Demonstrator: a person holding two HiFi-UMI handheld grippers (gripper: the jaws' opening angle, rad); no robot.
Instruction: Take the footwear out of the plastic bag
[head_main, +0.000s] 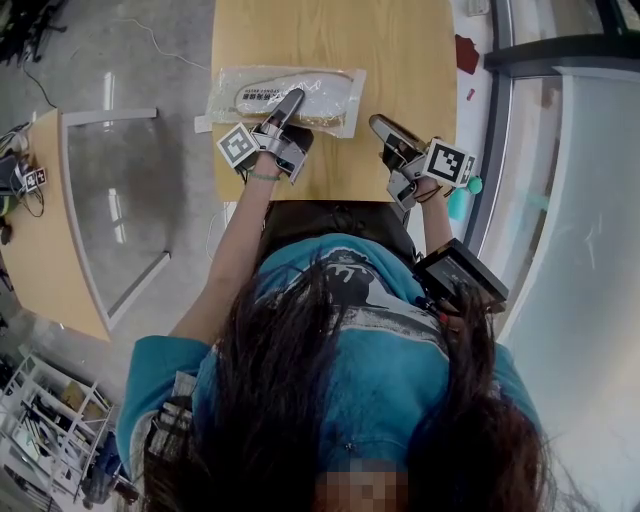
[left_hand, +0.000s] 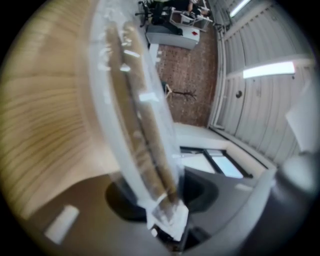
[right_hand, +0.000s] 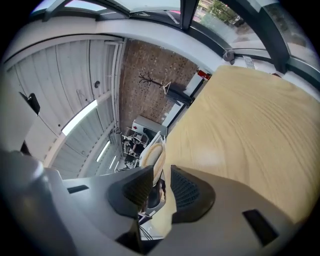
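The left gripper (left_hand: 161, 197) was clamped on a clear plastic bag (left_hand: 112, 75), pinching it near a crumpled corner. Flat tan footwear (left_hand: 145, 150) sat inside, seen pretty much edge-on. The wooden table (left_hand: 45, 125) filled the left side. Further back were a brick wall (left_hand: 187, 75) and a bright light strip (left_hand: 267, 70) on ribbed white panels (left_hand: 250, 115).
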